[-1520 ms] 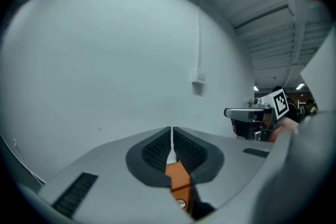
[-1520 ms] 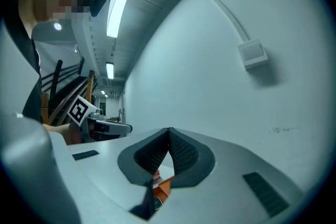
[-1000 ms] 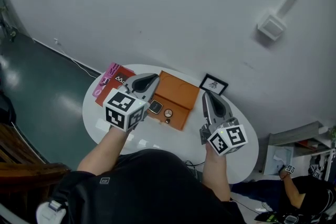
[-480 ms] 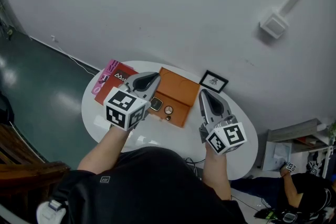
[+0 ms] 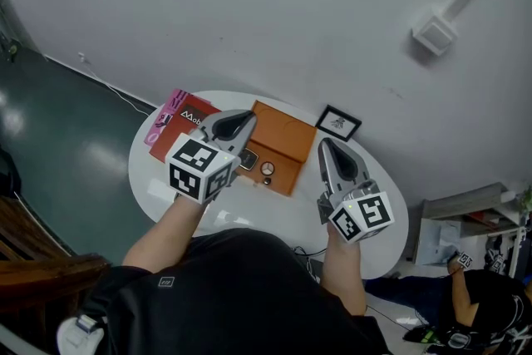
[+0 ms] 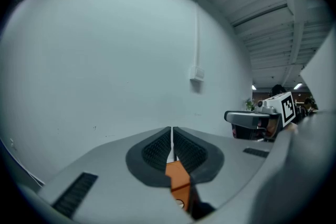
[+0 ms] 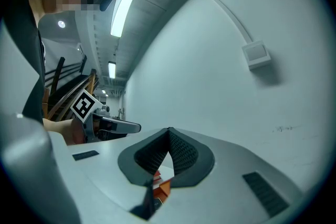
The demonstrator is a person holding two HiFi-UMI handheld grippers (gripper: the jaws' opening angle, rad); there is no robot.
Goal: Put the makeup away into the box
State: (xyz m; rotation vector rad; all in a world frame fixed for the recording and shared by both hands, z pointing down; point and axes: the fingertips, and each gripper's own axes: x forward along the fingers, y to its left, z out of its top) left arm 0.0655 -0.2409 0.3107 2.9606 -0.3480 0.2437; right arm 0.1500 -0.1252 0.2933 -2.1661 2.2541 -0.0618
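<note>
On the white table point(image 5: 259, 210) lies a flat orange box point(image 5: 281, 144). At its near left edge sit a small square compact point(image 5: 247, 160), a round compact point(image 5: 267, 169) and a tiny round piece point(image 5: 267, 181). My left gripper point(image 5: 248, 118) hovers over the box's left end, shut and holding nothing. My right gripper point(image 5: 323, 143) hangs to the right of the box, also shut and holding nothing. In the left gripper view the pads point(image 6: 157, 150) meet, with the orange box point(image 6: 178, 179) showing below them. The right gripper view shows closed pads point(image 7: 181, 152) over a sliver of orange.
A red book with a pink item point(image 5: 176, 123) lies at the table's left end. A small black-framed picture point(image 5: 337, 123) stands behind the right gripper. The wall is close behind the table. A second person point(image 5: 478, 303) sits on the floor at lower right.
Both grippers keep nearly the same places and stay shut. Only the head view has shifted slightly.
</note>
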